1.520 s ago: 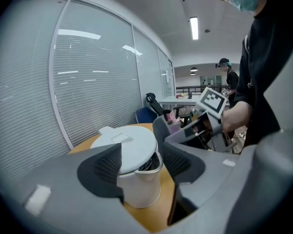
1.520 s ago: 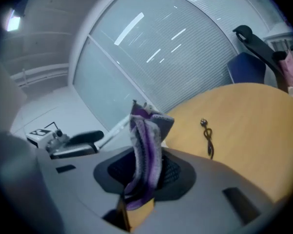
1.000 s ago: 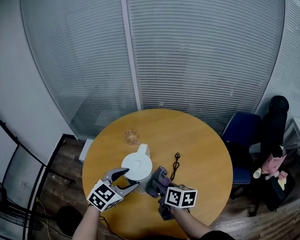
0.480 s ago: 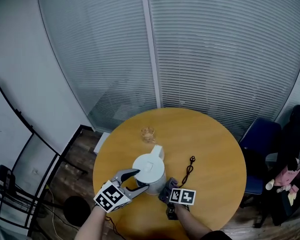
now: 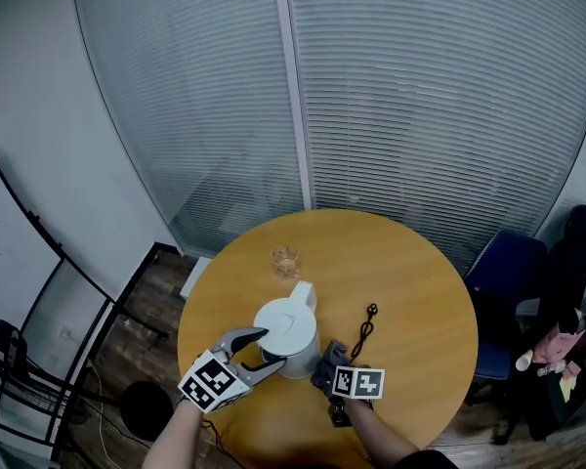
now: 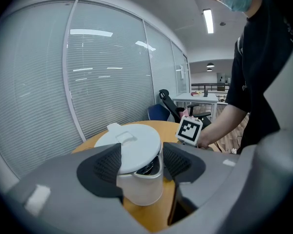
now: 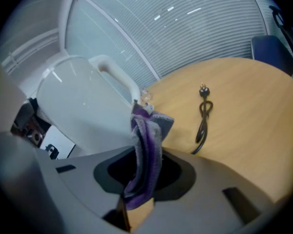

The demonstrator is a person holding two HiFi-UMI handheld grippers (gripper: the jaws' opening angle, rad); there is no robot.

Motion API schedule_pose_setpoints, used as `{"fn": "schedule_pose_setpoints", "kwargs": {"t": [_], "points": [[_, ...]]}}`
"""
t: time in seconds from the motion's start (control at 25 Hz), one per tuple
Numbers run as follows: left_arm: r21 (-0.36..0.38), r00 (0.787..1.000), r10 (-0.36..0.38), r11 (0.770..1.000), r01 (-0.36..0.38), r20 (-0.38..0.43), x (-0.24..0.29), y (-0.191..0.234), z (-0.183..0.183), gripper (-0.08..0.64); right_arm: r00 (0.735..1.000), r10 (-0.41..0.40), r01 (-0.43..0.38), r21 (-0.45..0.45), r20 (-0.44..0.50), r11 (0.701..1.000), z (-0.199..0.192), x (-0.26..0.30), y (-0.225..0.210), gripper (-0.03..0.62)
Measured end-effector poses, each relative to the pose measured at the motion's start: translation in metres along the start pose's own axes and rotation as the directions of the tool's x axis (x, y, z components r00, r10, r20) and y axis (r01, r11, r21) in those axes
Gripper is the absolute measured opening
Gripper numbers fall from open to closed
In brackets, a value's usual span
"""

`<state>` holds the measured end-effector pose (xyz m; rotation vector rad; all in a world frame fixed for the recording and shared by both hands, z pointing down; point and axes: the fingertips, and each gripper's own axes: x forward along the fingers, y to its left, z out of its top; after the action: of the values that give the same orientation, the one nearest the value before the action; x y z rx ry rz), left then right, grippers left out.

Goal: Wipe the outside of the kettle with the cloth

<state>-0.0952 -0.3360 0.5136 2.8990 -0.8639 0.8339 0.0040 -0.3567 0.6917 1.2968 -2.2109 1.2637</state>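
Resting near the kettle [image 5: 285, 332] are a cord [image 5: 363, 326] and glass [image 5: 285, 260].

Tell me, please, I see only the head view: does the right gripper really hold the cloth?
Observer: Yes. In the right gripper view, the right gripper is shut on a purple cloth, which sticks out beside the wall of the kettle.
Operator: And the left gripper, is it on the kettle?
Observer: In the left gripper view, the left gripper has its pads against both sides of the kettle's upper body, just under the lid.
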Motion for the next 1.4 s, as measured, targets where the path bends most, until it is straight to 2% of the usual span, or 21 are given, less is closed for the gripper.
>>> {"fn": "schedule_pose_setpoints", "kwargs": {"t": [0.16,0.32,0.48,0.6,0.68,0.88,1.04,1.28,1.4], "points": [[-0.005,1.0,0.005,1.0,-0.005,0.019,-0.001,0.001,0.002,0.256,0.989,0.071,-0.051,-0.145,0.133,0.988,0.062,-0.046,0.026,0.097],[-0.006,1.0,0.01,1.0,-0.009,0.025,-0.002,0.003,0.002,0.255,0.954,0.18,-0.117,-0.257,0.238,0.959,0.123,-0.089,0.06,0.097],[-0.014,0.999,0.013,1.0,-0.013,0.037,-0.001,0.004,0.002,0.255,0.936,0.269,-0.179,-0.349,0.228,0.92,0.153,-0.104,0.09,0.097],[-0.019,0.999,0.016,1.0,-0.015,0.04,0.0,0.004,0.002,0.256,0.942,0.282,-0.186,-0.414,0.184,0.891,0.159,-0.096,0.101,0.097],[-0.019,0.999,0.015,1.0,-0.015,0.04,-0.001,0.003,0.002,0.256,0.95,0.277,-0.191,-0.428,0.147,0.883,0.157,-0.087,0.101,0.097],[-0.032,0.998,0.025,0.999,-0.023,0.061,-0.002,0.005,0.002,0.256,0.961,0.273,-0.238,-0.357,0.048,0.903,0.139,-0.053,0.081,0.097],[-0.047,0.996,0.04,0.998,-0.036,0.078,-0.003,0.006,0.005,0.255,0.969,0.242,-0.246,-0.229,-0.044,0.942,0.11,-0.018,0.048,0.097],[-0.052,0.997,0.031,0.998,-0.027,0.073,-0.002,0.007,0.004,0.255,0.976,0.152,-0.167,-0.088,-0.158,0.982,0.059,0.037,-0.003,0.097],[-0.044,0.997,0.026,0.999,-0.023,0.073,-0.002,0.005,0.004,0.255,0.973,0.1,-0.114,-0.06,-0.208,0.992,0.037,0.054,-0.022,0.097]]}}
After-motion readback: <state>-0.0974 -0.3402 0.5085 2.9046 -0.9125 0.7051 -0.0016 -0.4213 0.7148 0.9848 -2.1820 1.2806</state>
